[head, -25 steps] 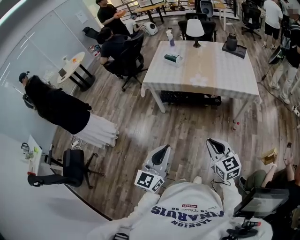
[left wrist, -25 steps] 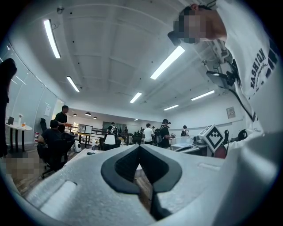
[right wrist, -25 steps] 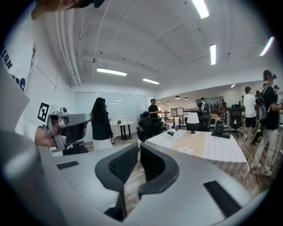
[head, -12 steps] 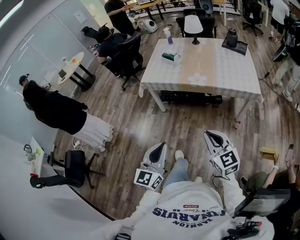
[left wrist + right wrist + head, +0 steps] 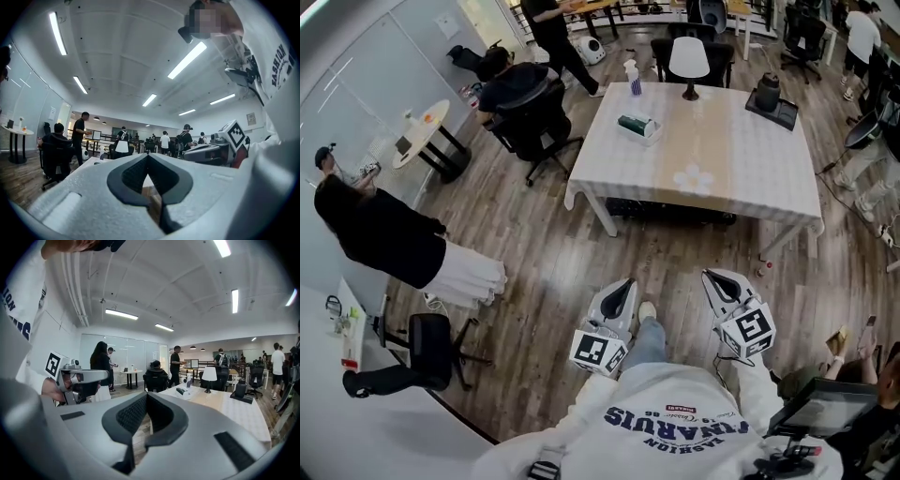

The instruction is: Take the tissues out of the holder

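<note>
The tissue holder [image 5: 637,125], a dark green box on a white tray, stands on the far left part of the white table [image 5: 731,173]. It also shows small in the right gripper view as the tissue holder [image 5: 182,391]. Both grippers are held level over the wooden floor, well short of the table. My left gripper [image 5: 624,283] has its tips together with nothing between them, and its left gripper tips [image 5: 148,155] meet in its own view. My right gripper [image 5: 709,276] is shut and empty, as the right gripper [image 5: 146,394] shows up close.
On the table stand a white lamp [image 5: 689,58], a spray bottle [image 5: 634,77] and a dark jug on a tray [image 5: 768,94]. A black office chair [image 5: 530,122] with a seated person is left of the table. A person in black [image 5: 380,234] stands at left.
The table has drawn nearer in the head view as I walk toward it. Both grippers have travelled forward with me, still shut. A leg now shows between them.
</note>
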A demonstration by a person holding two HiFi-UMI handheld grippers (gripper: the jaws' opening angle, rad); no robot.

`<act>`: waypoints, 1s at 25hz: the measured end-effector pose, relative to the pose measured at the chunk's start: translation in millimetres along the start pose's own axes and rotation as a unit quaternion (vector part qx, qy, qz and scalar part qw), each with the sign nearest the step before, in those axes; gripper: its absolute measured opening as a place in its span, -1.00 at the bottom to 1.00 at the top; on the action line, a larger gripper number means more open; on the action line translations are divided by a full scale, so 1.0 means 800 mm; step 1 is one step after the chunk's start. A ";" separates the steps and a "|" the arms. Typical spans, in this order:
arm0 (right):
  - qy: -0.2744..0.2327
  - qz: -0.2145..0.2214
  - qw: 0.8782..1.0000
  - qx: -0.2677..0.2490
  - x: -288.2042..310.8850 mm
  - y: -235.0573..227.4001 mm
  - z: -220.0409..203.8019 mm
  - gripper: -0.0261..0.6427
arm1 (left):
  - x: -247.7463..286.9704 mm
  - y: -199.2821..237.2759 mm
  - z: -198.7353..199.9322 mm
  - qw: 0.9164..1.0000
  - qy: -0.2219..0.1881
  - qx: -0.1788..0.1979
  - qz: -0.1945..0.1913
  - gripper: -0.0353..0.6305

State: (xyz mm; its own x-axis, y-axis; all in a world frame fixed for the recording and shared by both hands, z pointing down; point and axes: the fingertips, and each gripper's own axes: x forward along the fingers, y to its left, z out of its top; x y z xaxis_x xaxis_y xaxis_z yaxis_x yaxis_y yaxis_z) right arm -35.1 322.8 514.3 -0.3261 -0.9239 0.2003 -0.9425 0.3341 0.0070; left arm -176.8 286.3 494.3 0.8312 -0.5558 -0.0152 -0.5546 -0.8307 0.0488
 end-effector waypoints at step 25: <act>0.062 -0.073 0.995 0.016 0.308 -0.104 0.050 -0.89 | 0.172 0.295 -0.003 0.997 0.016 -0.037 -0.058 -0.88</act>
State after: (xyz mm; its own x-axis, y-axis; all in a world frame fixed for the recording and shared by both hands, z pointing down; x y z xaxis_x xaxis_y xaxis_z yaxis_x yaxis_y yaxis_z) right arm -40.2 59.7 524.2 -0.1758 -0.9313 0.3189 -0.9817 0.1898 0.0133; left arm -193.5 14.1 506.4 0.8912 -0.4535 0.0064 -0.4508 -0.8841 0.1226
